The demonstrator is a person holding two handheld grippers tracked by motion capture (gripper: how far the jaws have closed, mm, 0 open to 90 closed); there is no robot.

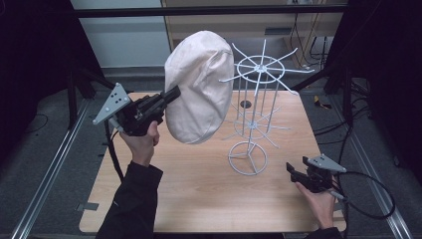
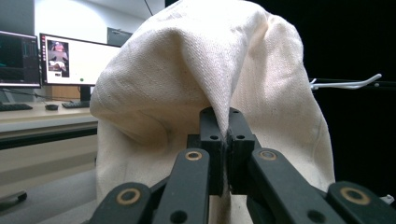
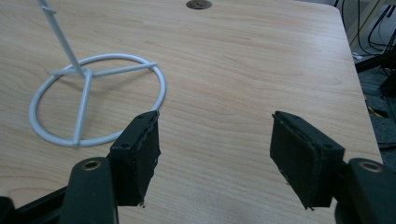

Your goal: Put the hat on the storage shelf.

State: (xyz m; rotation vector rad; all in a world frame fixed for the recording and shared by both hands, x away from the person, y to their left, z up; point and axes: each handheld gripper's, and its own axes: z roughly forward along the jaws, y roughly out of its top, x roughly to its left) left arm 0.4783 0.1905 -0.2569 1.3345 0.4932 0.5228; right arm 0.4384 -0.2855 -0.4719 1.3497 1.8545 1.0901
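The left gripper [image 1: 171,93] is raised above the left part of the wooden tabletop [image 1: 199,199], its jaws pinched together on a fold of a cream cloth hat [image 1: 199,84] — in the left gripper view the fabric [image 2: 210,70] drapes over and around the closed jaws. The hat hangs in the air, just left of a white wire rack [image 1: 254,114] that stands mid-tabletop on a ring base [image 3: 93,100]. The right gripper [image 1: 298,169] rests low at the near right edge, held by a hand [image 1: 321,201]; its jaws are spread wide with nothing between them — only bare wood below
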